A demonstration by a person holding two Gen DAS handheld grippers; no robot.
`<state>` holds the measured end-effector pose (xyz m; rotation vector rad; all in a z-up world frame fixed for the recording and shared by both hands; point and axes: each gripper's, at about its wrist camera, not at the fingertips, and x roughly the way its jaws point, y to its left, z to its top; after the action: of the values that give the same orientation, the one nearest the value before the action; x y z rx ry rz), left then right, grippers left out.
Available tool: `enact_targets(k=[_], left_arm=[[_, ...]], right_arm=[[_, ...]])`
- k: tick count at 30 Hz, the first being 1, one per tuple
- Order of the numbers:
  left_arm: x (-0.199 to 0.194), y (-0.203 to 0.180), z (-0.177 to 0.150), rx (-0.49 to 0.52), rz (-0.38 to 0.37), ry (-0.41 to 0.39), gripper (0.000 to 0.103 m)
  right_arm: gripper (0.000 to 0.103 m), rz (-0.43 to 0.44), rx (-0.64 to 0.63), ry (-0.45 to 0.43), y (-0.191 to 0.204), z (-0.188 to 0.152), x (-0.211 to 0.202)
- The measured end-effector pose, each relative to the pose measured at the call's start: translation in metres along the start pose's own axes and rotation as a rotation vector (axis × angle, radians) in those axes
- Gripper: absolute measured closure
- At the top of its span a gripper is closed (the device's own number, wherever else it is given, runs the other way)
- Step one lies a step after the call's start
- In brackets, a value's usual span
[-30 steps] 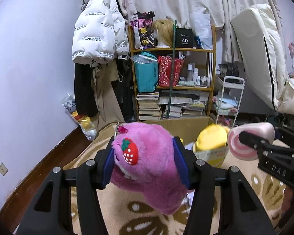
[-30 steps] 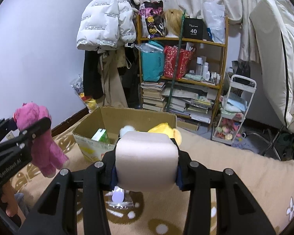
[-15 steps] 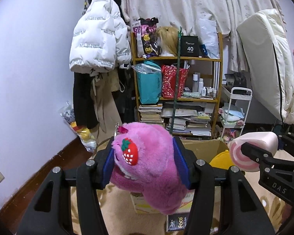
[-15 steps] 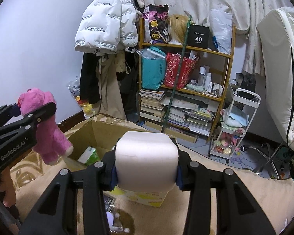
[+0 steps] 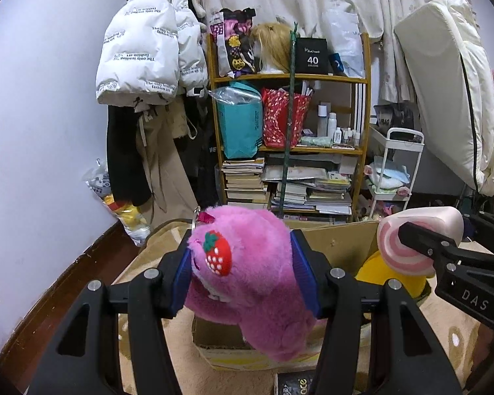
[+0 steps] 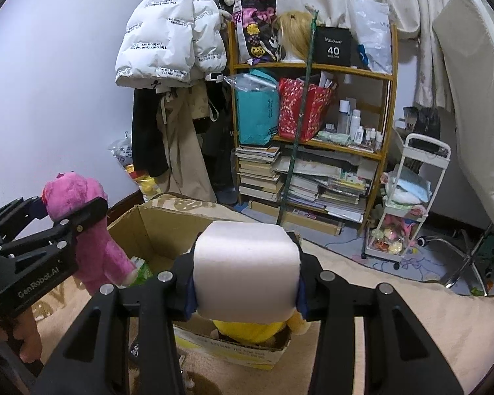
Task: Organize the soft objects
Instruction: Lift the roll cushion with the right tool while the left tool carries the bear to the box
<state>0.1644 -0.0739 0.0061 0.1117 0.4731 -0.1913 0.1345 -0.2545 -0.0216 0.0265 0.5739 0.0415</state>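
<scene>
My left gripper (image 5: 243, 278) is shut on a pink plush bear (image 5: 247, 276) with a strawberry patch and holds it above the near left part of an open cardboard box (image 5: 342, 243). The bear also shows in the right wrist view (image 6: 92, 230). My right gripper (image 6: 247, 284) is shut on a pale pink roll-shaped squishy (image 6: 247, 270), its swirl end visible in the left wrist view (image 5: 408, 243). It hangs over the box (image 6: 158, 227), above a yellow plush (image 6: 253, 327) that lies inside.
The box stands on a beige patterned rug (image 6: 378, 289). A green packet (image 6: 141, 270) lies in the box. Behind stand a wooden bookshelf (image 6: 313, 151), hanging coats (image 6: 171, 65), a white cart (image 6: 408, 207) and a leaning mattress (image 5: 444, 92).
Both grippers rose and moved forward over the box, each still holding its toy. The box now lies lower and closer beneath them.
</scene>
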Motion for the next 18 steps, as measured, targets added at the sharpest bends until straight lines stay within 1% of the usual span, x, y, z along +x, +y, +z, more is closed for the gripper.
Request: enact_targets(k=[6,9,12,13,15,17,18], left_arm=[[0.016,0.007,-0.005,-0.033,-0.003,0.025,0.048],[0.023,0.013,-0.007,-0.066,-0.025,0.043,0.048],[0.025,0.018,-0.006,-0.113,-0.045,0.067,0.048],[0.025,0.020,-0.004,-0.128,-0.064,0.072,0.048],[0.025,0.021,-0.002,-0.140,-0.103,0.082,0.048],[0.026,0.019,-0.003,-0.134,-0.107,0.085,0.048],[0.027,0.017,-0.005,-0.123,-0.098,0.084,0.048]], right_arm=[[0.054,0.069,0.029,-0.017,-0.002,-0.006,0.010],[0.052,0.091,0.034,-0.012,-0.001,-0.007,0.015],[0.052,0.115,0.067,-0.004,-0.003,-0.009,0.017],[0.052,0.124,0.081,-0.005,-0.005,-0.010,0.017],[0.052,0.128,0.090,-0.009,-0.007,-0.009,0.017],[0.051,0.119,0.093,-0.011,-0.008,-0.009,0.016],[0.051,0.118,0.097,-0.011,-0.009,-0.009,0.017]])
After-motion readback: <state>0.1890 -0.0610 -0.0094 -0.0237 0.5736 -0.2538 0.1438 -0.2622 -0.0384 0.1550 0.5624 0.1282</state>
